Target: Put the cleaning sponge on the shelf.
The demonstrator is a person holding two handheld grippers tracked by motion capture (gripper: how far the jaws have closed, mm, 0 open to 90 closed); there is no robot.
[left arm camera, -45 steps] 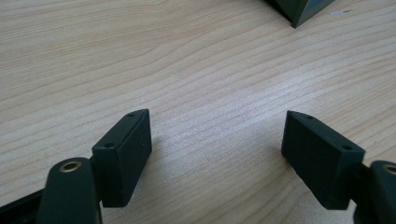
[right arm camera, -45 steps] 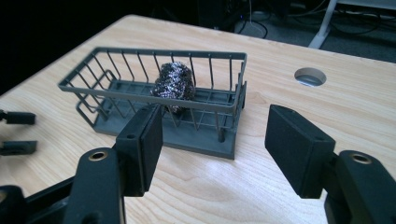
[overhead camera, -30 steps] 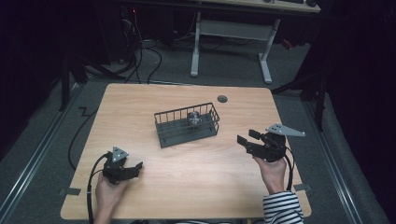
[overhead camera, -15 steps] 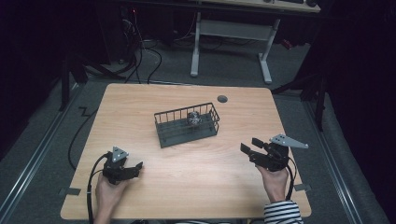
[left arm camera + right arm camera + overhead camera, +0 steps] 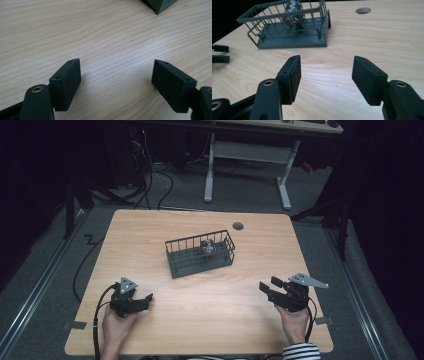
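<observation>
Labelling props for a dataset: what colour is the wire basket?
Dark grey wire basket, clearest in the right gripper view.

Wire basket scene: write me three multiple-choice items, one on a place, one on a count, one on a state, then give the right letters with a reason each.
1. Where is the crumpled silvery object?
A. Inside the wire basket
B. On the table beside the round hole
C. Between the right gripper's jaws

2. How many grippers rest at the table's near edge?
A. One
B. Two
C. Three

3. How do the right gripper's jaws stand?
A. Shut on the basket
B. Shut on nothing
C. Open, with bare wood between them

Answers: 1 A, the right gripper view shows it behind the basket's bars. 2 B, the high view shows the left gripper and the right one, one per hand. 3 C, its own view shows a wide gap.
</observation>
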